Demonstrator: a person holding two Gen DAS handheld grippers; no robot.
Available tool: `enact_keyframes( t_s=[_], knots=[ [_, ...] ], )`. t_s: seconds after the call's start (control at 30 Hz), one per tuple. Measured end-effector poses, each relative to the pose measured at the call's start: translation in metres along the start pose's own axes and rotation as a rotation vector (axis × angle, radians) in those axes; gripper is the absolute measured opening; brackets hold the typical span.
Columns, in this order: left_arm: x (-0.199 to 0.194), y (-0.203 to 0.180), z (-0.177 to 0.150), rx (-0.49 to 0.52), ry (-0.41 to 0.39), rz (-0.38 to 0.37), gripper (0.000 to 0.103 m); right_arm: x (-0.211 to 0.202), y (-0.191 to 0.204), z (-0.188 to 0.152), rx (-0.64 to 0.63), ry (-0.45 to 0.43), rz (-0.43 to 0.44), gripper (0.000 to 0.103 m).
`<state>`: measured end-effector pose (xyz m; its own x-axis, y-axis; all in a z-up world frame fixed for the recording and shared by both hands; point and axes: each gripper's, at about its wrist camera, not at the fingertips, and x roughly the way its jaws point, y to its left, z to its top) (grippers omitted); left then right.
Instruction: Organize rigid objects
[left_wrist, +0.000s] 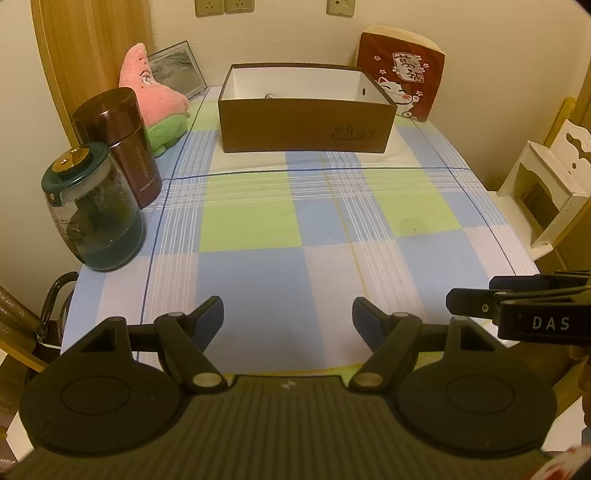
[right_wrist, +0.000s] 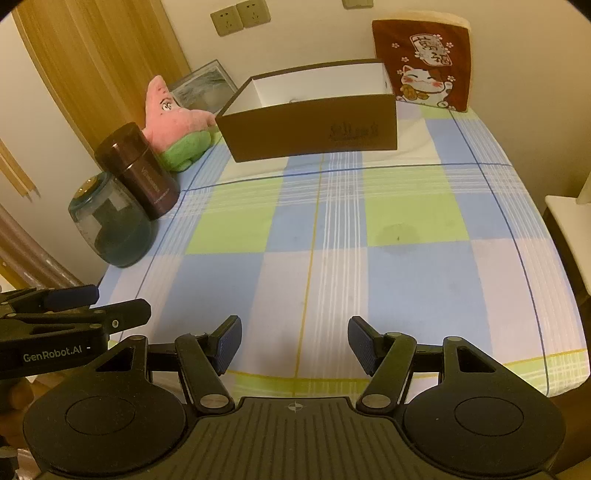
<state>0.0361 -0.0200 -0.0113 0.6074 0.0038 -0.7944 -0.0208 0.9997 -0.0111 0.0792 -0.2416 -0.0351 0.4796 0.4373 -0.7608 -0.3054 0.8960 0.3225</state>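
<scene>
A brown open-topped box (left_wrist: 306, 122) (right_wrist: 314, 125) with a white inside stands at the far end of the checked tablecloth (left_wrist: 295, 229) (right_wrist: 332, 240). Along the left edge stand a dark red steel canister (left_wrist: 118, 144) (right_wrist: 138, 170) and a glass jar with a green lid (left_wrist: 94, 214) (right_wrist: 110, 225). My left gripper (left_wrist: 288, 321) hangs open over the near edge of the cloth, nothing between its blue pads. My right gripper (right_wrist: 294, 341) is open too, over the near edge, and holds nothing. Each gripper shows at the side of the other's view.
A pink star plush (left_wrist: 155, 92) (right_wrist: 173, 122) and a framed picture (left_wrist: 177, 70) (right_wrist: 205, 86) lean at the back left. A red lucky-cat cushion (left_wrist: 402, 74) (right_wrist: 424, 62) stands behind the box. A white chair (left_wrist: 550, 184) is to the right of the table.
</scene>
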Motion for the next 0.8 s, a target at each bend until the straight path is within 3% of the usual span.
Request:
enact_keyframes(
  t_s=[0.8],
  knots=[
    [-0.0022, 0.0028, -0.0010, -0.006, -0.002, 0.005, 0.075, 0.0039, 0.0086, 0.0015, -0.021, 0.002, 0.008, 0.064]
  ],
)
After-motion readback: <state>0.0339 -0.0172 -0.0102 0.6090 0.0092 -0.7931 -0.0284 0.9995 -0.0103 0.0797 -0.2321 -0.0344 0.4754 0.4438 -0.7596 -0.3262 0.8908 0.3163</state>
